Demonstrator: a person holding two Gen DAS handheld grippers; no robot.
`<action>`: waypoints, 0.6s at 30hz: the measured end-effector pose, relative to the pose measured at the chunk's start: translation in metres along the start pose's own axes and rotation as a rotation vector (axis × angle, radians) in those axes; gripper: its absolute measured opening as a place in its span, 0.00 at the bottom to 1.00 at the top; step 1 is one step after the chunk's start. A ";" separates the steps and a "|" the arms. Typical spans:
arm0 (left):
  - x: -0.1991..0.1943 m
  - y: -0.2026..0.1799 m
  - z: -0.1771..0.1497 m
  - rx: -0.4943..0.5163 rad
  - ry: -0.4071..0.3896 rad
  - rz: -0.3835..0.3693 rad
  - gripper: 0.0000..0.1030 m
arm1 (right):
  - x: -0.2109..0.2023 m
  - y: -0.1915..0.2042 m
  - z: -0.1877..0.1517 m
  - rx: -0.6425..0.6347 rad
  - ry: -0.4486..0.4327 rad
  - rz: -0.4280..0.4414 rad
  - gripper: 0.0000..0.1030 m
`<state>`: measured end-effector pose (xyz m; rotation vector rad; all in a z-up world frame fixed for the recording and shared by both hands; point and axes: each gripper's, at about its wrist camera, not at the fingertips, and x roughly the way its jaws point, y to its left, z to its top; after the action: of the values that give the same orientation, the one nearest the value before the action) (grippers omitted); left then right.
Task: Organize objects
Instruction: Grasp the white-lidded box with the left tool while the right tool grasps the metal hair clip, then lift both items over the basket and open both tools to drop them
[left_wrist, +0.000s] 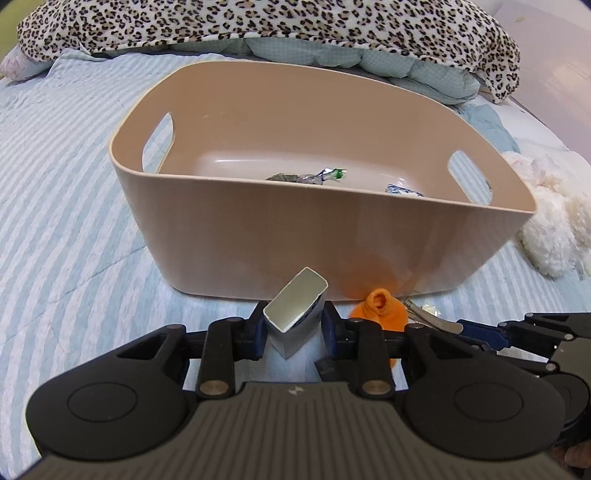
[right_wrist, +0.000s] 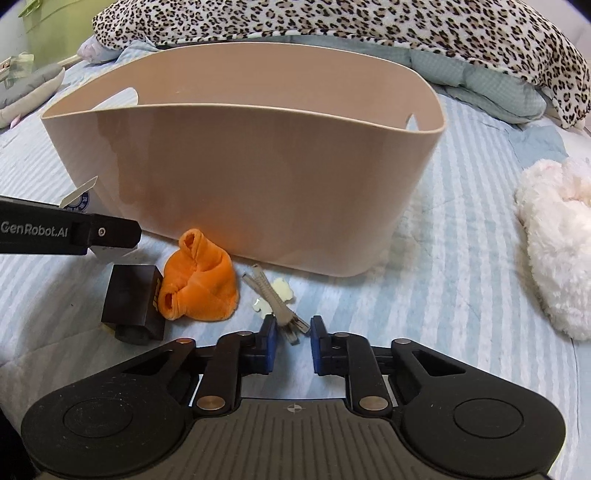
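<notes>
My left gripper (left_wrist: 293, 326) is shut on a small silver-white carton (left_wrist: 295, 314), tilted, just in front of the beige basket (left_wrist: 332, 251). In the right wrist view one of its fingers (right_wrist: 110, 234) comes in from the left, with the carton (right_wrist: 79, 199) showing above it. My right gripper (right_wrist: 293, 330) sits low over the striped bedcover, shut on the near end of a grey metal clip (right_wrist: 284, 310). The left wrist view shows the right gripper (left_wrist: 461, 328) shut on that clip (left_wrist: 432, 317). An orange cloth (right_wrist: 199, 280) and a dark brown box (right_wrist: 133, 302) lie between the grippers.
The basket (right_wrist: 258, 192) holds a crumpled wrapper (left_wrist: 306, 177) and a blue-white packet (left_wrist: 402, 190). A pale small piece (right_wrist: 282, 290) lies under the clip. A white fluffy toy (right_wrist: 554, 240) lies at the right. A leopard-print blanket (right_wrist: 369, 26) is heaped behind the basket.
</notes>
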<state>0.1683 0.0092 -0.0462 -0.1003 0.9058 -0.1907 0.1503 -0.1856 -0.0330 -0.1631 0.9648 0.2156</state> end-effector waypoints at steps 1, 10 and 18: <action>-0.003 0.000 -0.001 0.003 -0.004 -0.001 0.31 | -0.001 0.000 -0.001 0.004 0.001 -0.001 0.16; -0.027 -0.001 -0.005 0.017 -0.051 0.012 0.31 | -0.029 -0.005 -0.011 0.047 -0.034 0.009 0.16; -0.052 -0.003 -0.013 0.041 -0.080 0.011 0.31 | -0.063 -0.010 -0.019 0.079 -0.100 0.025 0.16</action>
<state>0.1267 0.0172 -0.0138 -0.0640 0.8223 -0.1937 0.1031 -0.2060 0.0092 -0.0670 0.8745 0.2064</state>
